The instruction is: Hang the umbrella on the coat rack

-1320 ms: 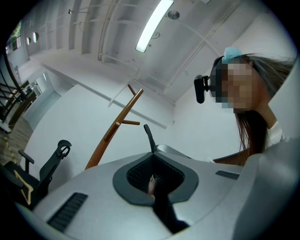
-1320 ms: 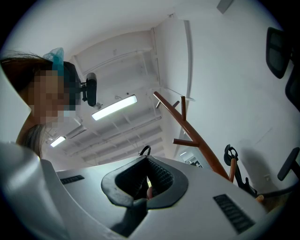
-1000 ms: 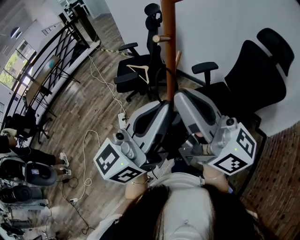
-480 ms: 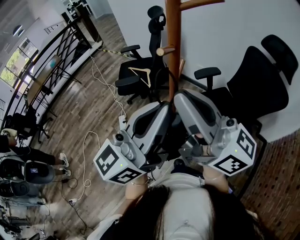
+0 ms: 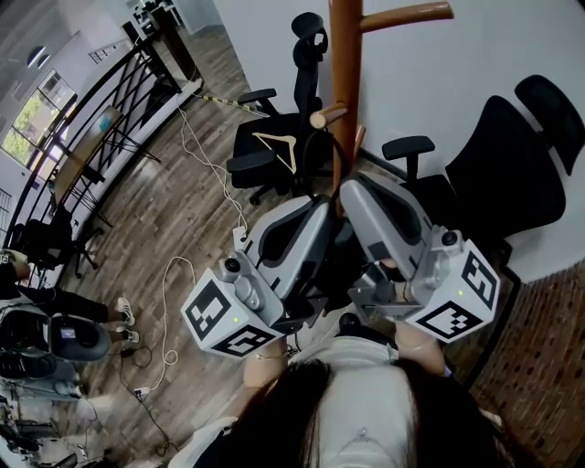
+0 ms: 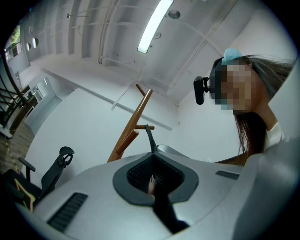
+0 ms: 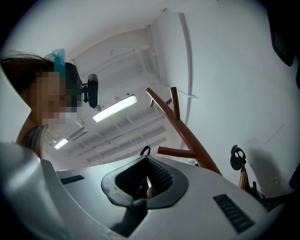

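Compared with half a second ago, more of the coat rack point(image 5: 345, 82) is seen in the head view: its pole sits lower in the picture and the upper peg point(image 5: 407, 15) is now shown whole at 1 o'clock. The two grippers are placed as before, side by side and pointing toward 12 o'clock at the pole.

The jaws of the left gripper point(image 6: 152, 157) are pressed together on the dark folded umbrella point(image 6: 164, 213), which fills the gap between the pads. The black strap point(image 6: 149, 137) is seen rising from the jaw tips toward 12 o'clock. The jaws of the right gripper point(image 7: 146, 158) are likewise closed on the umbrella, with the strap's loop showing just above their tips.

In the head view the strap lies near the lower peg point(image 5: 329, 115); whether they touch cannot be told.
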{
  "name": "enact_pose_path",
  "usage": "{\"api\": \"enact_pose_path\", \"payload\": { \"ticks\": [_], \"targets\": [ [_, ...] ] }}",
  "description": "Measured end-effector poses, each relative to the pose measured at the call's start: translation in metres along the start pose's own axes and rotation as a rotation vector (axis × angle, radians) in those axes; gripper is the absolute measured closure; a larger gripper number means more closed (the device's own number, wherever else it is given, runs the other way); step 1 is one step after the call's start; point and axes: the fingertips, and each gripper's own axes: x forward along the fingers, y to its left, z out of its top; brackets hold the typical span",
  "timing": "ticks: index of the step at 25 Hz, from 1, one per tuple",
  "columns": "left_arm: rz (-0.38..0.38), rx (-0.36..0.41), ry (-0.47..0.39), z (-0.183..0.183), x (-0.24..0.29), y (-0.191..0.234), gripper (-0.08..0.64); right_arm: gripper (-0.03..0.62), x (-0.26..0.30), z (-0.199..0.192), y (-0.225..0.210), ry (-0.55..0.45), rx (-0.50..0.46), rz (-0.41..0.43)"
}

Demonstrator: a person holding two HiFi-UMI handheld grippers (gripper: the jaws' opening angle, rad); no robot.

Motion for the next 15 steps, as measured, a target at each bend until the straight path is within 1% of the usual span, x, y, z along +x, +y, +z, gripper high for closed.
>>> {"api": "enact_pose_path", "payload": {
  "ticks": [9, 15],
  "targets": [
    [-0.002, 0.001, -0.011, 0.0053, 0.0021, 0.0014, 0.551, 0.555, 0.0045, 0.0039, 0.001, -0.005, -0.005, 0.013],
    [0.003, -0.003, -0.011, 0.0054, 0.0058, 0.0081, 0.551, 0.555, 0.0092, 0.004, -0.0057, -0.002, 0.001, 0.016]
  ]
}}
